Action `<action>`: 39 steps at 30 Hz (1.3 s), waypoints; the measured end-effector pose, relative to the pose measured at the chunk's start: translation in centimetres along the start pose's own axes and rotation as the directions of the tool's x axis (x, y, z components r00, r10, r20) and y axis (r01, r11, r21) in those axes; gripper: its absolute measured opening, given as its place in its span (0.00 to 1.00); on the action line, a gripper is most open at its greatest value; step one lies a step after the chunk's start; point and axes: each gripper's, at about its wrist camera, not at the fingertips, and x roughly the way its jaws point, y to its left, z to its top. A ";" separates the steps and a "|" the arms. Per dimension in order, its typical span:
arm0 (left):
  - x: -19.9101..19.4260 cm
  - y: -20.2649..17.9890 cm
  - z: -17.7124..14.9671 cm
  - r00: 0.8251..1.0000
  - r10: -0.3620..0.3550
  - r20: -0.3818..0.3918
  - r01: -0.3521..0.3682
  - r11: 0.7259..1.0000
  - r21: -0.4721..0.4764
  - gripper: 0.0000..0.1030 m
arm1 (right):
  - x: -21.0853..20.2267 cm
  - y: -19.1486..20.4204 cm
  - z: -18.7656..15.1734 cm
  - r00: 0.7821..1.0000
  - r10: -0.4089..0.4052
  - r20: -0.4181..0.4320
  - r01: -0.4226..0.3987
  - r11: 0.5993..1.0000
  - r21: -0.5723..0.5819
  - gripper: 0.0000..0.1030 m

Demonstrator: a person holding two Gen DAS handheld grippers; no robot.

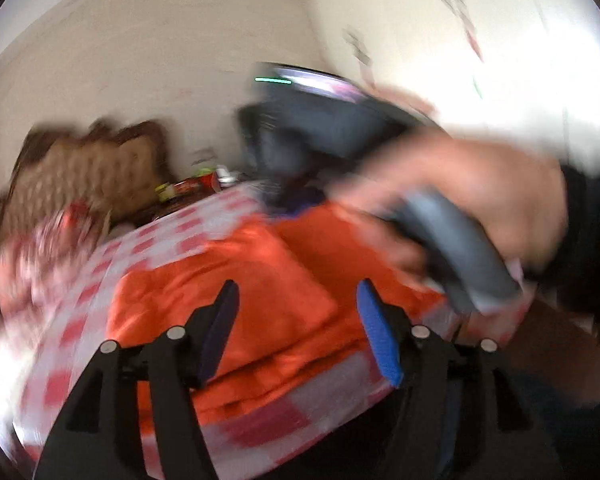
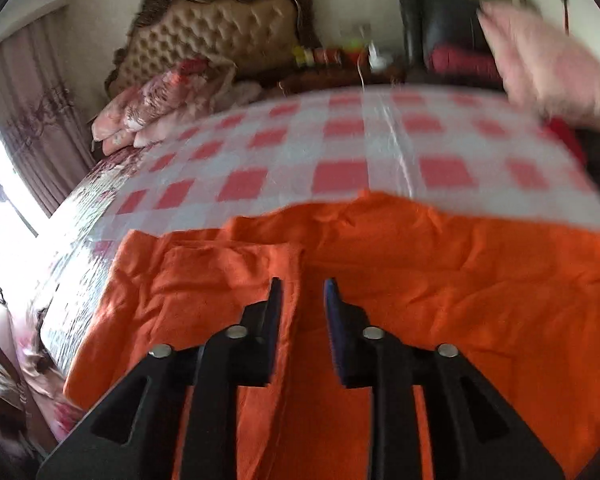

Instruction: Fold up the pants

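1. Left wrist view, heavily motion-blurred. The left gripper (image 1: pixel 298 320) hangs over the orange pants (image 1: pixel 236 288), tilted so the bed slants up to the right. Its jaws stand wide apart with nothing between the blue pads (image 1: pixel 380 332); the cloth lies below them, and contact cannot be judged.
2. Same view: a person's hand (image 1: pixel 472 204) in a dark sleeve (image 1: pixel 592 248) wraps the grey handle of the other tool at upper right, above the far part of the pants.
3. Same view: the pants lie folded in layers on the red-and-white checked sheet (image 1: pixel 160 248), stacked edges toward the camera, long axis running from lower left to upper right in frame.
4. Same view: a tufted headboard (image 1: pixel 88 172) stands at the left rear, with small items on a bedside surface beside it.
5. Right wrist view, mildly blurred. The right gripper (image 2: pixel 302 300) points forward and down over the pants (image 2: pixel 440 280). Its jaws are parted by a narrow gap, holding nothing; a fold edge of the cloth runs just beneath the left finger.
6. Same view: the pants spread across the near edge of the checked sheet (image 2: pixel 340 140), long axis left to right, a doubled-over section at the left.
7. Same view: floral pillows (image 2: pixel 156 108) lie at the headboard (image 2: pixel 220 28); a blurred hand (image 2: pixel 548 68) shows at upper right.
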 end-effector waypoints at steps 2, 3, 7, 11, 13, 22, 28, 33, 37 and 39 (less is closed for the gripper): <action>-2.0 4.0 -0.3 0.992 0.117 0.051 -0.109 0.985 -0.135 0.63 | -1.2 1.2 -0.5 0.999 -0.028 0.041 0.030 0.998 -0.056 0.61; -2.4 5.6 -0.6 0.984 0.170 0.056 -0.158 0.972 -0.174 0.63 | -1.8 2.2 -0.8 0.997 -0.038 0.064 0.044 0.995 -0.093 0.65; -0.5 11.4 -2.8 0.980 0.174 -0.095 -0.195 0.933 -0.304 0.27 | -1.3 5.9 -2.8 1.000 0.024 0.016 -0.021 0.984 -0.179 0.69; 2.7 13.6 -5.4 0.963 0.061 -0.261 -0.167 0.898 -0.406 0.06 | 0.9 7.4 -4.7 0.999 -0.030 -0.032 0.022 0.976 -0.218 0.70; 2.7 13.2 -5.7 0.963 0.078 -0.258 -0.175 0.909 -0.377 0.06 | 1.8 7.3 -5.4 0.997 -0.052 -0.058 0.038 0.974 -0.222 0.72; 3.3 13.7 -3.2 0.948 0.096 -0.303 -0.203 0.916 -0.345 0.04 | 2.6 6.6 -6.7 0.998 -0.054 -0.027 0.046 0.970 -0.239 0.87; 6.6 14.3 -3.6 0.924 0.024 -0.382 -0.168 0.922 -0.348 0.04 | 2.4 6.2 -6.9 0.999 -0.028 -0.024 0.022 0.970 -0.243 0.87; 6.5 16.2 -3.0 0.910 0.090 -0.404 -0.239 0.911 -0.337 0.01 | 2.4 6.1 -7.0 1.000 -0.025 -0.012 0.021 0.970 -0.243 0.88; 7.1 16.8 -0.8 0.925 0.059 -0.375 -0.191 0.925 -0.327 0.01 | 2.4 6.2 -7.1 1.000 -0.023 -0.007 0.020 0.970 -0.242 0.88; 8.3 16.9 0.2 0.923 0.057 -0.381 -0.182 0.936 -0.300 0.01 | 2.4 6.1 -7.1 1.000 -0.023 -0.006 0.021 0.970 -0.241 0.88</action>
